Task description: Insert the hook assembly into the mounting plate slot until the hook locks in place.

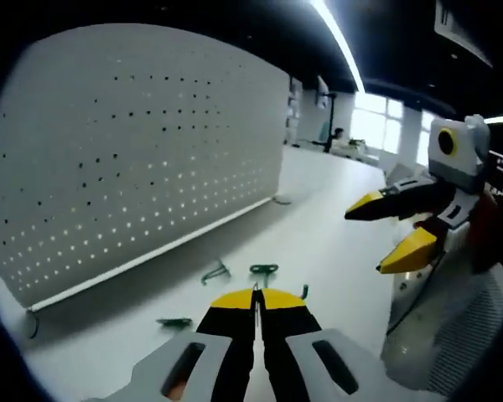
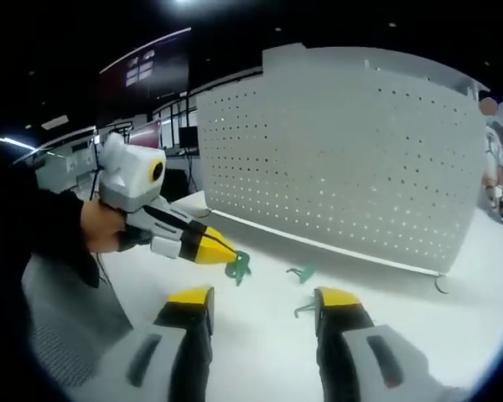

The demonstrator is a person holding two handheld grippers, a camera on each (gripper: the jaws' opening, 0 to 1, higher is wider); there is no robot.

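A white perforated mounting plate (image 1: pixel 134 151) (image 2: pixel 344 159) stands upright on the white table. My left gripper (image 1: pixel 256 295) is shut on a green hook (image 1: pixel 264 270). From the right gripper view, that left gripper (image 2: pixel 218 249) comes in from the left, the green hook (image 2: pixel 237 266) hanging at its tip just above the table. My right gripper (image 2: pixel 264 300) is open with nothing between its jaws; it also appears on the right (image 1: pixel 390 228). Loose green hooks (image 1: pixel 215 272) (image 1: pixel 174 322) (image 2: pixel 302 273) lie on the table in front of the plate.
The white table (image 1: pixel 318 218) (image 2: pixel 260 352) runs on past the plate's end. Small wire feet (image 1: pixel 33 322) (image 2: pixel 440 285) prop the plate at its corners. A person (image 1: pixel 335 134) sits far back near bright windows. A dark sleeve (image 2: pixel 50 234) holds the left gripper.
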